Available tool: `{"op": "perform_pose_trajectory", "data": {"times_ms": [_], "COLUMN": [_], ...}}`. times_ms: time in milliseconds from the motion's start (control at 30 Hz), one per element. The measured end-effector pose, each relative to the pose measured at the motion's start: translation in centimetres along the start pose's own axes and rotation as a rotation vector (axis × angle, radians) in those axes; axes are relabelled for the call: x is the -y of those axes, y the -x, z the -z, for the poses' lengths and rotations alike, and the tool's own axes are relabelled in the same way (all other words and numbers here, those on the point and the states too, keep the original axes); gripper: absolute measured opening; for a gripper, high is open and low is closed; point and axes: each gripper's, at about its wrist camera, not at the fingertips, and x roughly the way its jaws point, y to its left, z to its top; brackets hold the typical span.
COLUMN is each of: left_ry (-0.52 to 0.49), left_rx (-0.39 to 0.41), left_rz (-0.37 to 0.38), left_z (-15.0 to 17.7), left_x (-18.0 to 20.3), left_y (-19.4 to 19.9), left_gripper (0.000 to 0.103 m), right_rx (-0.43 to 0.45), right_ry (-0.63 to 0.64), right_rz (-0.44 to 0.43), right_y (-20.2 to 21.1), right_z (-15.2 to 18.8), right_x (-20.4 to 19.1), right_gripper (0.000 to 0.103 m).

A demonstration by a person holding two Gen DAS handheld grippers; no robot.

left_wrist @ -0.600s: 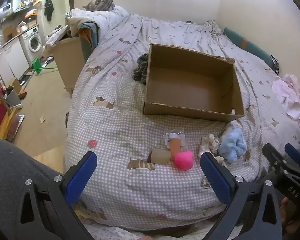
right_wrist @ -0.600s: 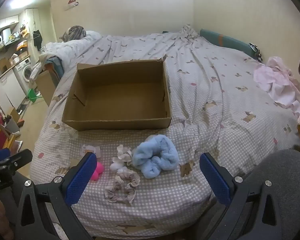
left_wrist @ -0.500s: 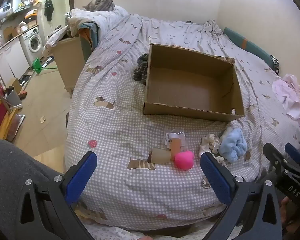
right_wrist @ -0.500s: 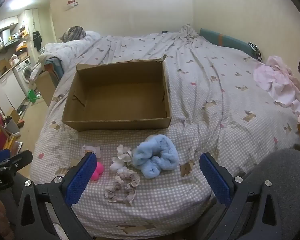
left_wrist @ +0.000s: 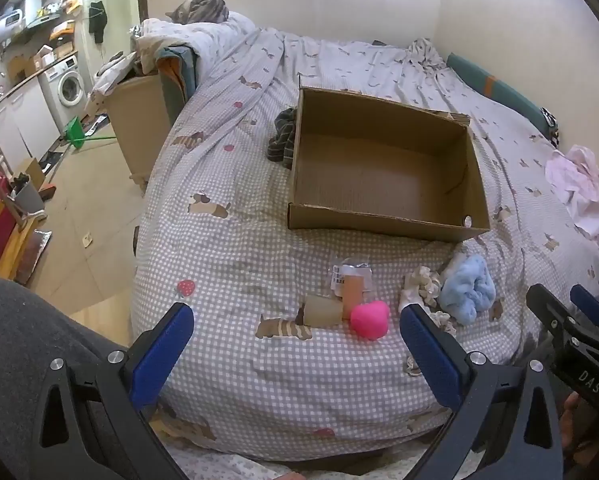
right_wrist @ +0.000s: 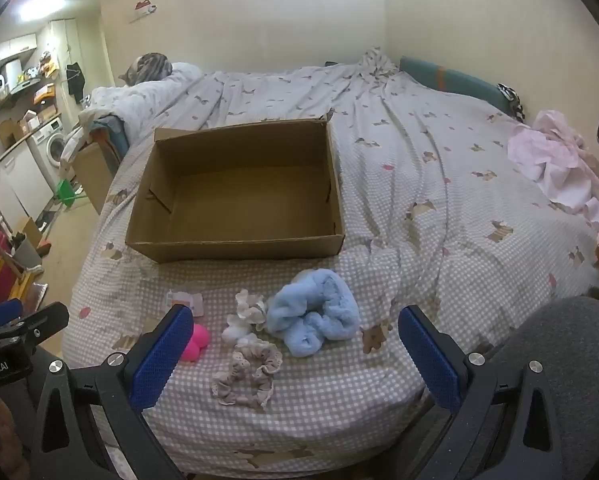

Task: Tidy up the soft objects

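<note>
Still both grippers' jaws wide, scrunchies unmoved.

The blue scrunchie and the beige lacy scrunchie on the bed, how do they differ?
The blue scrunchie is plush, thick and bulky; the beige lacy scrunchie is thin, with frilled, perforated edges. The blue one lies bunched so its hole barely shows, while the beige one lies as an open ring. The blue one sits nearer the cardboard box, the beige one nearer the bed's edge. Both lie loose on the checked bedspread, outside the box and untouched.

one cardboard box, three scrunchies, one pink sponge, two beige sponges.
</note>
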Motion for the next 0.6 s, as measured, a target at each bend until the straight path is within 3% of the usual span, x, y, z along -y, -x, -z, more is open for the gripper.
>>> {"op": "perform_pose_trajectory", "data": {"times_ms": [600], "left_ry": [0.005], "left_rx": [-0.002], "left_rz": [0.000], "left_z": [-0.01], "left_x": [0.07], "left_y": [0.08], "left_gripper": [0.103], "right_rx": [-0.001], "right_ry": [-0.004], "right_rz": [-0.005], "right_y": [-0.01], "right_z": [0.00], "right_x": [0.03], "right_gripper": [0.103]}}
